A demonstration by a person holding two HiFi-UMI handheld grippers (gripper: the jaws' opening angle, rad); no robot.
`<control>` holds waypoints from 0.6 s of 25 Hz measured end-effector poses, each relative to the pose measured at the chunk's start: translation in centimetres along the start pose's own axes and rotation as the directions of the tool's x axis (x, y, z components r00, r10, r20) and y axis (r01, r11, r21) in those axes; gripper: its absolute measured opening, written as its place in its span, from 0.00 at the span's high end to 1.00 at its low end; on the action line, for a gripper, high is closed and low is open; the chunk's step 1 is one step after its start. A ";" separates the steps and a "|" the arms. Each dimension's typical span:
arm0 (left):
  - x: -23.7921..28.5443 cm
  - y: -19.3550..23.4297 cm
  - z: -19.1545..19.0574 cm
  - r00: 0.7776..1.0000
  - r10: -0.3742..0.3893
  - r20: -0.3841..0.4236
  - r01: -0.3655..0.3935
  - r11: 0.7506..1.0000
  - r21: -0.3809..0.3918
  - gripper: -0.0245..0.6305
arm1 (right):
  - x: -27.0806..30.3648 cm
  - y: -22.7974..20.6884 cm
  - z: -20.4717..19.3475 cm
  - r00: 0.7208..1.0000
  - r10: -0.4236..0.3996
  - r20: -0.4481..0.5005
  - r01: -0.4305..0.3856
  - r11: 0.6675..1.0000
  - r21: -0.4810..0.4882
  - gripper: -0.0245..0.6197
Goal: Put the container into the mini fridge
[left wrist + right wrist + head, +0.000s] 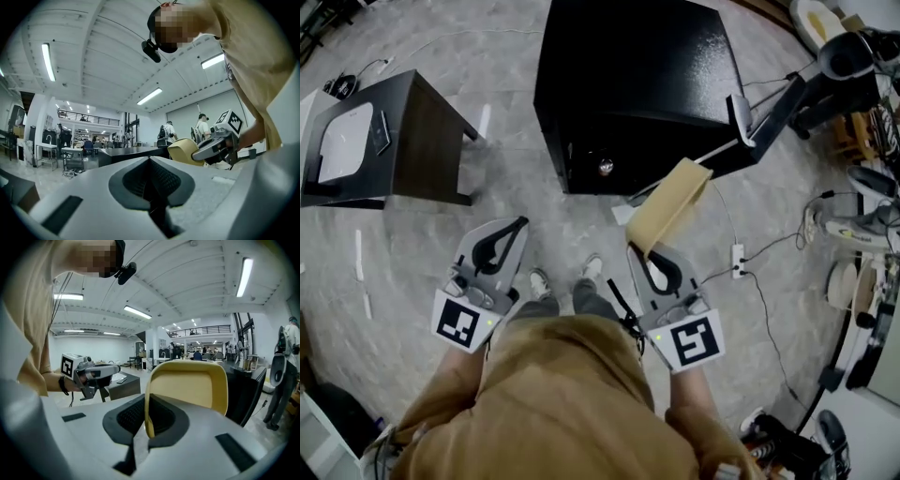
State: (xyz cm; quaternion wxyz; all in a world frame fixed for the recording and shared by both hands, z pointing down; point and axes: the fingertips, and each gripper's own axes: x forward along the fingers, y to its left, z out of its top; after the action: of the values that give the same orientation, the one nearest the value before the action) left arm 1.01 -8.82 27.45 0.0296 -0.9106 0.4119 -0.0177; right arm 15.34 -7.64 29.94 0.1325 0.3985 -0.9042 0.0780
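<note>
The mini fridge (pixel 637 84) is a black box on the floor just ahead of me, with its front face (pixel 600 169) toward me and looking shut. The container (pixel 670 211) is a flat tan-yellow tub. My right gripper (pixel 645 253) is shut on its rim and holds it tilted up toward the fridge's front right corner. In the right gripper view the container (pixel 187 392) stands upright between the jaws, with the fridge (pixel 248 390) dark behind it. My left gripper (pixel 516 230) hangs level to the left of it, shut and empty. The left gripper view shows the container (pixel 185 151) off to the right.
A low black side table (pixel 422 141) with a white device (pixel 342 141) stands to the left of the fridge. A power strip (pixel 736 258) and cables lie on the floor at right, beside stands and other gear (pixel 853 56). People stand far back in the hall.
</note>
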 end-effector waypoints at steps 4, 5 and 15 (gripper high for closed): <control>-0.4 1.3 -2.0 0.999 -0.005 -0.036 0.005 1.000 -0.004 0.96 | 2.7 0.1 -2.0 0.998 0.038 -0.060 -0.041 0.997 -0.059 0.95; -0.4 2.0 -2.6 0.999 -0.004 -0.042 0.004 1.000 -0.001 0.96 | 3.6 0.1 -2.6 0.996 0.044 -0.073 -0.049 0.996 -0.074 0.96; -0.7 5.4 -6.2 0.997 0.006 -0.073 -0.008 1.000 -0.028 0.96 | 9.2 -1.3 -8.0 0.967 0.095 -0.236 -0.130 0.982 -0.140 0.95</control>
State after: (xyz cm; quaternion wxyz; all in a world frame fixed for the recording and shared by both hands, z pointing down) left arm -3.85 -12.14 33.31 0.0020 -0.9082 0.4162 -0.0448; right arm 11.73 -12.96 40.34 0.2613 0.3233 -0.9075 0.0606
